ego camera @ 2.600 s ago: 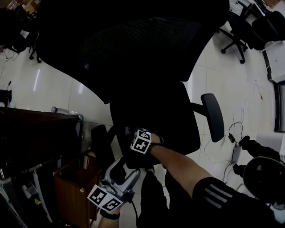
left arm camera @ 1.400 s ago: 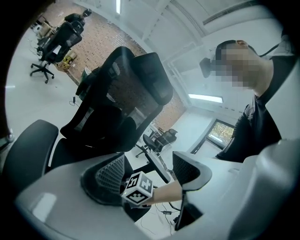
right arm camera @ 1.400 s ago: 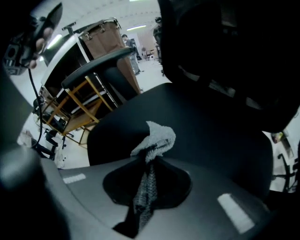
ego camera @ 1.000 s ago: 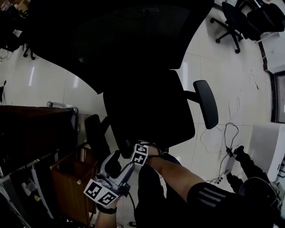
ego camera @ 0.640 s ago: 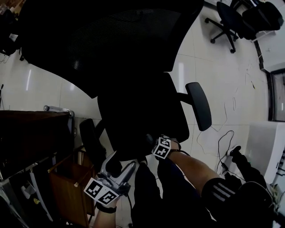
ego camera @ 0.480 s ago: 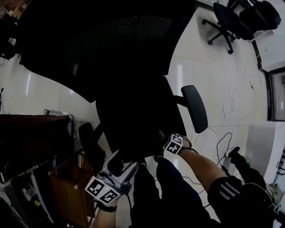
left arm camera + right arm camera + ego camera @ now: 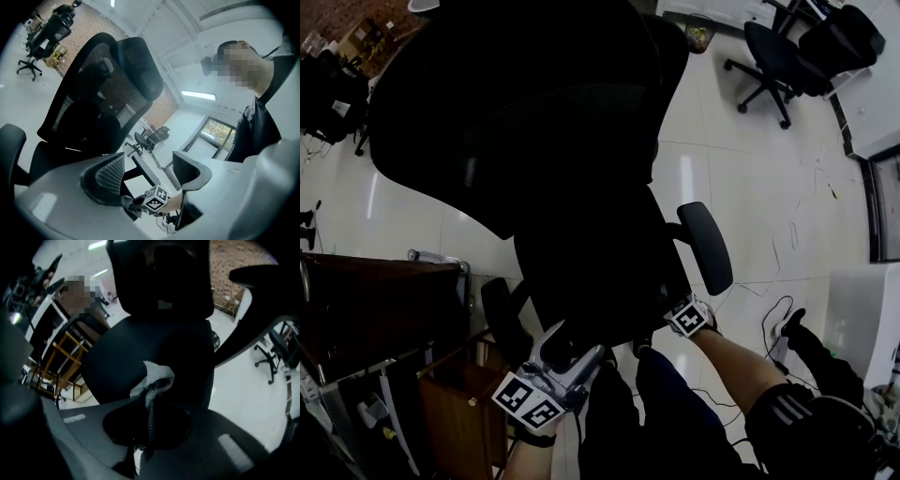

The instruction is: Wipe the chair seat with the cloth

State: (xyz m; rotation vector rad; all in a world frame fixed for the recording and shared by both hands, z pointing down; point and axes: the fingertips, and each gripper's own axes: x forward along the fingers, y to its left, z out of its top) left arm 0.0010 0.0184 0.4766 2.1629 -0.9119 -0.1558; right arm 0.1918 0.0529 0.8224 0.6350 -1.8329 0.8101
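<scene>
Black short sleeve (image 7: 802, 422) bearing white stripes.

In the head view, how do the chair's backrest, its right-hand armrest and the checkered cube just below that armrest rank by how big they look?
1. Backrest, largest by far.
2. Right-hand armrest, clearly second.
3. Checkered cube, smallest.

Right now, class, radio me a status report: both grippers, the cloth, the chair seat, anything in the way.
Left gripper open, empty. Right gripper shut on cloth, at chair seat front corner. Armrest close beside it.
</scene>
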